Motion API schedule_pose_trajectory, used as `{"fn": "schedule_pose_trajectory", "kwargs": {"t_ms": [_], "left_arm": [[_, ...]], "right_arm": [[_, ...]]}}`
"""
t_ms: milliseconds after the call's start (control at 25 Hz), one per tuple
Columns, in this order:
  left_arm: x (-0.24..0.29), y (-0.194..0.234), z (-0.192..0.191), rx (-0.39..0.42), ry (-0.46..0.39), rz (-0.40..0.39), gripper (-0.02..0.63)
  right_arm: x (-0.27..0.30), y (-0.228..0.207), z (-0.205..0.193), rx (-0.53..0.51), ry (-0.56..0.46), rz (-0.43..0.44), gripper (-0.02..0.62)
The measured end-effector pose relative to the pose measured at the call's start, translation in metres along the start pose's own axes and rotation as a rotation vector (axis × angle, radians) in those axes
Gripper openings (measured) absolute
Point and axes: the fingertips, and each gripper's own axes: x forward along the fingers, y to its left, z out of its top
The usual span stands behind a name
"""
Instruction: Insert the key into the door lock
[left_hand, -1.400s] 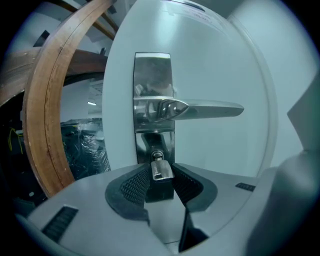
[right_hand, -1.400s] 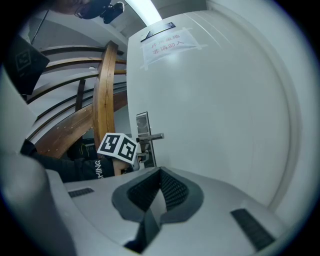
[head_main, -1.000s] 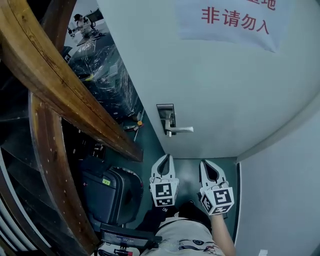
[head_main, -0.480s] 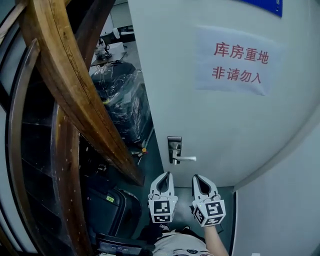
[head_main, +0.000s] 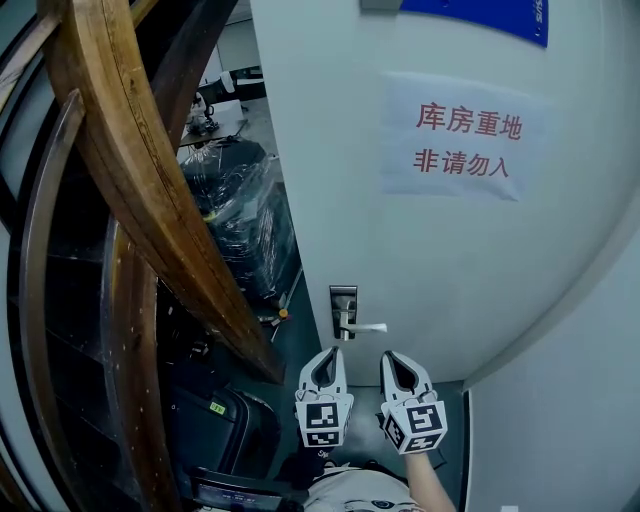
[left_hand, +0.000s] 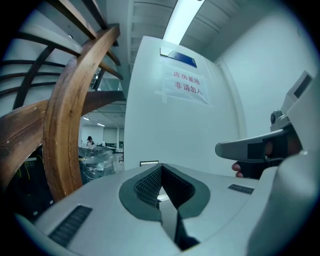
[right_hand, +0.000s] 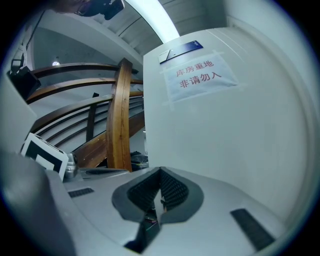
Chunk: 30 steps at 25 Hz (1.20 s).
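Note:
The white door (head_main: 440, 250) carries a metal lock plate (head_main: 343, 303) with a lever handle (head_main: 366, 328) pointing right. Both grippers are held side by side just below the handle, pointing at the door. My left gripper (head_main: 328, 353) is shut with nothing between its pads; in its own view the left gripper (left_hand: 161, 168) covers all but the top edge of the lock plate (left_hand: 149, 163). My right gripper (head_main: 389, 357) is shut too. In its own view the right gripper (right_hand: 160, 170) pinches a thin metal sliver, apparently the key (right_hand: 162, 201), edge-on.
Curved wooden stair beams (head_main: 130, 200) rise close on the left. Under them are plastic-wrapped goods (head_main: 240, 215) and a dark suitcase (head_main: 205, 420). A paper sign (head_main: 462, 140) hangs on the door, and a plain wall (head_main: 560, 400) closes the right side. A distant person (left_hand: 90, 141) stands behind.
Both grippers have risen and now sit just under the lever handle. The head view has tipped up, bringing the whole paper sign into view.

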Motion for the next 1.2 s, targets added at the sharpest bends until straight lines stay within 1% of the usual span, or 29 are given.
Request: {"fn": "schedule_pose_trajectory", "kwargs": {"t_ms": [520,1200], "left_arm": [[0.006,-0.007,0.002,0.014,-0.003,-0.013,0.001],[0.016,-0.007,0.003,0.019,-0.003,-0.020,0.000]], "right_arm": [[-0.002,-0.009,0.004,-0.017,-0.003,-0.025,0.005],[0.005,-0.014,0.007,-0.035,0.001,-0.023,0.005]]}}
